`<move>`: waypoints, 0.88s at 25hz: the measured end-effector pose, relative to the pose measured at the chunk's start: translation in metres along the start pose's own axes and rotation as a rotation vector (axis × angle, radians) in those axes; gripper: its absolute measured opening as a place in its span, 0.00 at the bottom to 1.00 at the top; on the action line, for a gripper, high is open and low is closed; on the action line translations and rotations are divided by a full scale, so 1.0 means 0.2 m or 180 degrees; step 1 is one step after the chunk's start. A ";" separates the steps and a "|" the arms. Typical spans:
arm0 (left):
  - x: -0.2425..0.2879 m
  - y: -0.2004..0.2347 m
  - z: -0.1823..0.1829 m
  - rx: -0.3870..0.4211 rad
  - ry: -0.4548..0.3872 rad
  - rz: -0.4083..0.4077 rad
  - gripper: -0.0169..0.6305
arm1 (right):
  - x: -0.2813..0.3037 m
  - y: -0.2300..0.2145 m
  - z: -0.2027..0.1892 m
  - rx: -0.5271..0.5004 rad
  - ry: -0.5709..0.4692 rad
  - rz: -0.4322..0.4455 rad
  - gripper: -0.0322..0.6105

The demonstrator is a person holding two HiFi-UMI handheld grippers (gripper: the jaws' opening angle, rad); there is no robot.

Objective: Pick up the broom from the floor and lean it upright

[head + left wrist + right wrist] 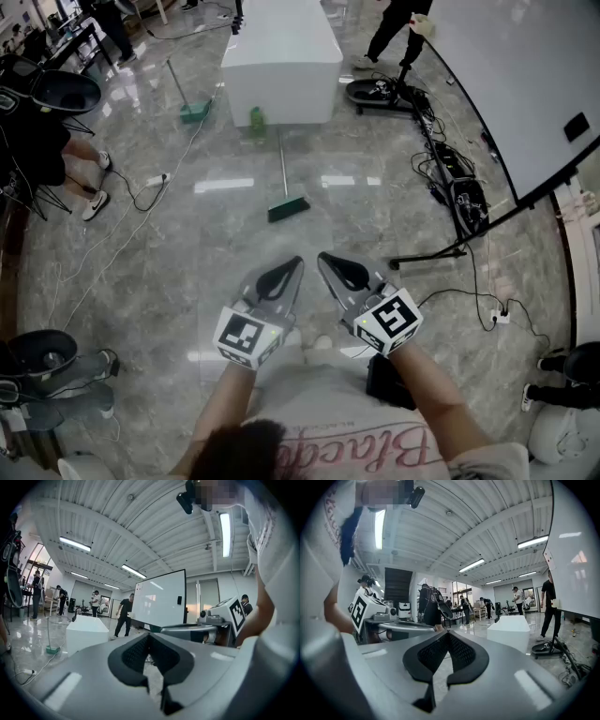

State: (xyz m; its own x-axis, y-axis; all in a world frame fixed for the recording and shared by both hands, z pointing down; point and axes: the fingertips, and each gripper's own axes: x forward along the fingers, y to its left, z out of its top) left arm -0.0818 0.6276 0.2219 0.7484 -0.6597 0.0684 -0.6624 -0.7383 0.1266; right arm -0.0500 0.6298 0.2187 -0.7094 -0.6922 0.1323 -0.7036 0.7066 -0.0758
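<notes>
The broom (284, 183) lies flat on the grey floor ahead of me, its thin handle pointing away and its green head (288, 209) nearest me. Both grippers hover side by side well short of it, level and empty. My left gripper (294, 263) is shut, its tips meeting with nothing between them (149, 635). My right gripper (323, 259) is likewise shut and empty (449, 634). Neither gripper view shows the broom on the floor.
A white block (281, 56) stands beyond the broom, with a green bottle (256, 117) at its foot. A second green broom (194, 112) stands to the left. At the right are a whiteboard (525, 84) on a stand and tangled cables (459, 192). People stand around the edges.
</notes>
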 end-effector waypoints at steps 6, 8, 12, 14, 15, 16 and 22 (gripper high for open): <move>0.01 -0.06 -0.02 0.0024 0.0001 0.0025 0.03 | -0.07 0.00 -0.02 -0.0044 -0.0010 0.0038 0.05; 0.03 -0.09 -0.03 0.0037 0.0001 0.0033 0.03 | -0.10 -0.02 -0.03 -0.0010 -0.0021 0.0025 0.05; 0.06 -0.13 -0.02 0.0076 0.0019 0.0057 0.03 | -0.15 -0.06 -0.03 -0.0010 0.0008 0.0026 0.05; 0.08 -0.14 -0.01 0.0084 0.0015 0.0095 0.03 | -0.18 -0.08 -0.03 0.0003 -0.0015 0.0007 0.05; 0.08 -0.14 -0.01 0.0081 0.0011 0.0122 0.03 | -0.20 -0.09 -0.03 0.0012 -0.0032 -0.0012 0.05; 0.08 -0.14 -0.01 0.0078 0.0006 0.0148 0.03 | -0.21 -0.10 -0.03 0.0021 -0.0049 -0.0028 0.05; 0.09 -0.12 -0.02 0.0085 -0.0010 0.0230 0.03 | -0.24 -0.13 -0.04 -0.0009 -0.0075 -0.0021 0.05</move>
State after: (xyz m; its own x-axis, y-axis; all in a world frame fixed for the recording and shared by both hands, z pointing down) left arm -0.0523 0.6344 0.2244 0.6985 -0.7118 0.0733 -0.7154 -0.6922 0.0951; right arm 0.0021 0.6453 0.2223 -0.7057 -0.7000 0.1094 -0.7080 0.7025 -0.0721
